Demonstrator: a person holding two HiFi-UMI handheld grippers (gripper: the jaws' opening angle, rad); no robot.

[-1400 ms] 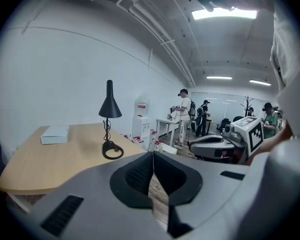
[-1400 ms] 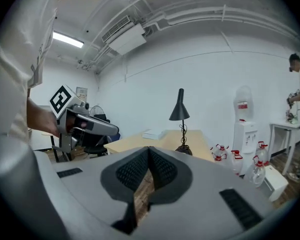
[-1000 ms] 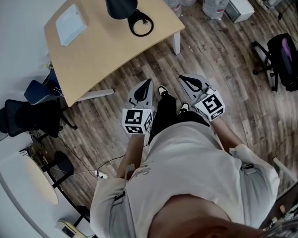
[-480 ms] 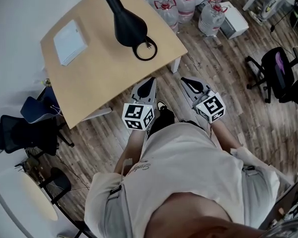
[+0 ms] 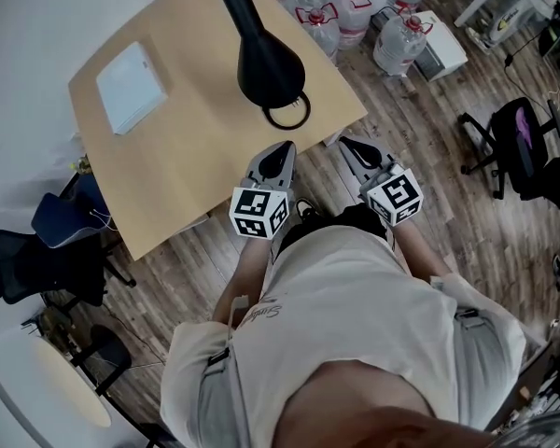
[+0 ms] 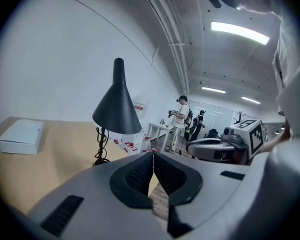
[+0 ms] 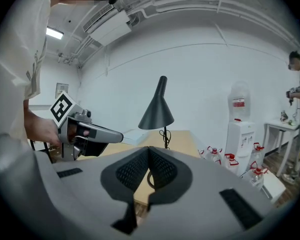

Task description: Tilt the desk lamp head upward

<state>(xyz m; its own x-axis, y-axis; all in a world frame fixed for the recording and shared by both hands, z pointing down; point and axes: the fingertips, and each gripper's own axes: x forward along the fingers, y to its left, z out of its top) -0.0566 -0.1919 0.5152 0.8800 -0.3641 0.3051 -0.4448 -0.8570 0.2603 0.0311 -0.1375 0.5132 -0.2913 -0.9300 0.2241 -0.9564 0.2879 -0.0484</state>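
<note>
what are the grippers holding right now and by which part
Nothing is held. The left gripper and right gripper both have jaws together and empty, short of the desk lamp on the table.

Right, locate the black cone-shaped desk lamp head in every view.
Head view: black cone-shaped lamp head, top centre.
Left gripper view: left of centre.
Right gripper view: centre, slightly high.
Shared landmark: the light wooden desk beneath it.
</note>
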